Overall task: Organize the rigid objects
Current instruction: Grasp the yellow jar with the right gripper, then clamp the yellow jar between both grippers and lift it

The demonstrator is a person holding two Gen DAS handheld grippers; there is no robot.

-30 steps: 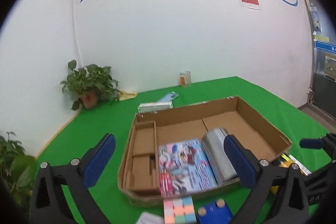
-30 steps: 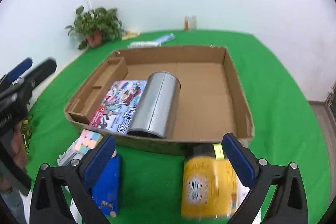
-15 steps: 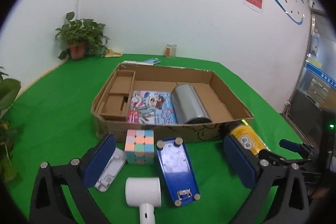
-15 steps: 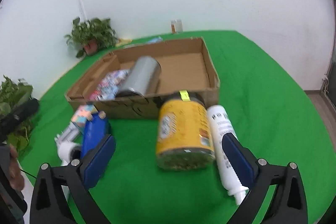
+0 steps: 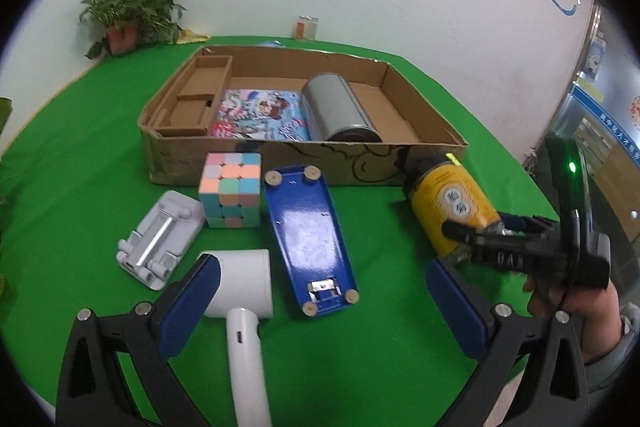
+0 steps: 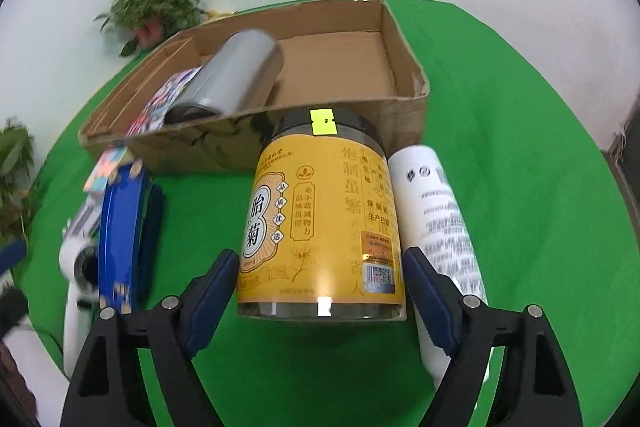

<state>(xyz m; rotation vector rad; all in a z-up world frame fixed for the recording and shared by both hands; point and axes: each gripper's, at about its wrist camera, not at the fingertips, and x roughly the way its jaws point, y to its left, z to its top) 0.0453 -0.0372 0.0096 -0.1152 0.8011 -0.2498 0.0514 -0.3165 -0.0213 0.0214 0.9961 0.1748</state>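
A yellow jar with a black lid lies on its side on the green table, lid toward the cardboard box. My right gripper straddles the jar's base. Its jaws are closing, and the pads sit just beside the jar walls. A white bottle lies against the jar's right side. My left gripper hangs open over a blue tin and a white hair dryer. A pastel cube and a white stand lie beside them. The box holds a silver can and a picture book.
A potted plant and a small glass jar stand at the back by the white wall. A person's hand holds the right gripper at the table's right edge. Bare cardboard shows in the box's right half.
Both grippers have dropped toward the table. The left view now takes in the cube, tin and dryer. The right jaws have narrowed around the yellow jar.
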